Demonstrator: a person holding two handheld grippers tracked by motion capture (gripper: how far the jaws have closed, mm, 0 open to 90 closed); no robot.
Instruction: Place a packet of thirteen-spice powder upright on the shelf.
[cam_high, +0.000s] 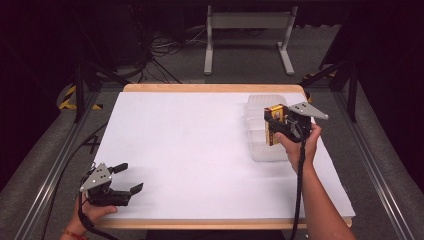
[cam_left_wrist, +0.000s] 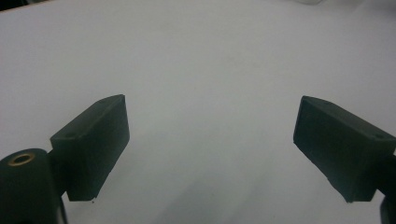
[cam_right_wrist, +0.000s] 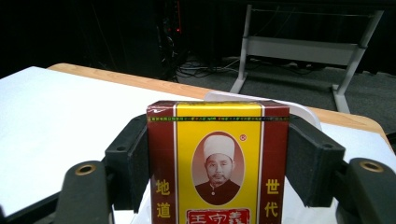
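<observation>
Looking down from the high view, I have my right hand (cam_high: 300, 145) raised at about 3 o'clock on the white worktop (cam_high: 200, 150), forearm coming in from 5 o'clock and the wrist cocked up, so the right gripper (cam_high: 274, 127) sits above the clear plastic bin (cam_high: 260, 102). My left hand (cam_high: 92, 210) rests low at 8 o'clock near the front edge, its left gripper (cam_high: 127, 178) pointing toward 3 o'clock across the bare sheet, well apart from the bin.

The right gripper view gives me what the high view cannot: the box (cam_right_wrist: 217, 163) is red-brown and yellow with a printed portrait and Chinese characters, standing upright, and the two black pads (cam_right_wrist: 310, 161) press flat on its left and right sides, so this gripper is pinching the box. Its top edge stands slightly above the pads. From above, the box is just a small yellow-and-dark block at the gripper's tip, over the bin's middle.

The left gripper view shows its jaws spread wide with nothing but white worktop between them.
</observation>
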